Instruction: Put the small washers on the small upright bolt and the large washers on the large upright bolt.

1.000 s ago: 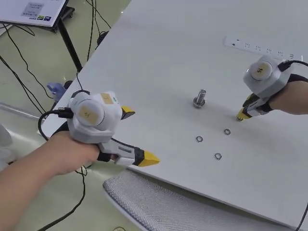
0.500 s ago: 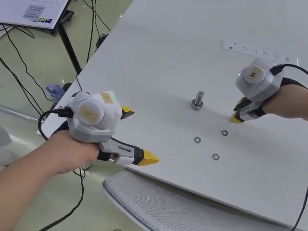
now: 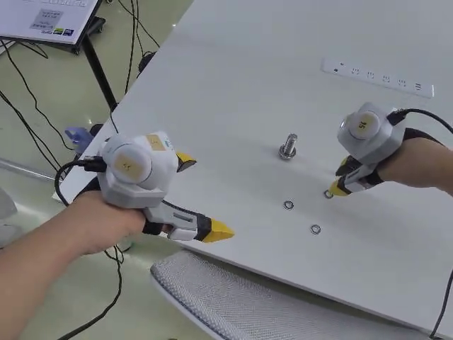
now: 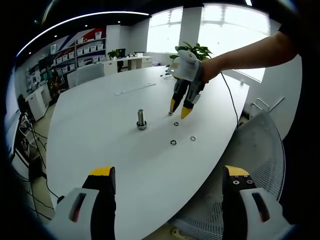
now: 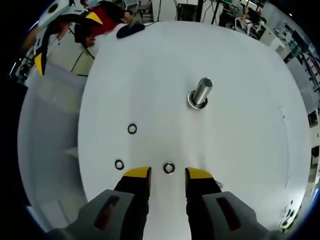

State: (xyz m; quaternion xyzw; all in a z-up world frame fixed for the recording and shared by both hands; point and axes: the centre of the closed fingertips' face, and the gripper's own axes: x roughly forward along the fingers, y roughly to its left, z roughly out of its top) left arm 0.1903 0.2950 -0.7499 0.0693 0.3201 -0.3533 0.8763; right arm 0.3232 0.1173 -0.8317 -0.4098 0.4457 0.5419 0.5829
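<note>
Right gripper view shows the right claw (image 5: 168,173), jaws spread, has come down to straddle one washer (image 5: 169,168) on the tabletop (image 5: 240,150) near the bolt (image 5: 201,92), ready to pinch; the left claw (image 4: 168,171) waits spread.

Bare tabletop (image 3: 233,85) spreads open across the head view's upper middle. The upright bolt (image 3: 288,146) stands right of centre; a power strip (image 3: 377,76) lies at upper right.
</note>
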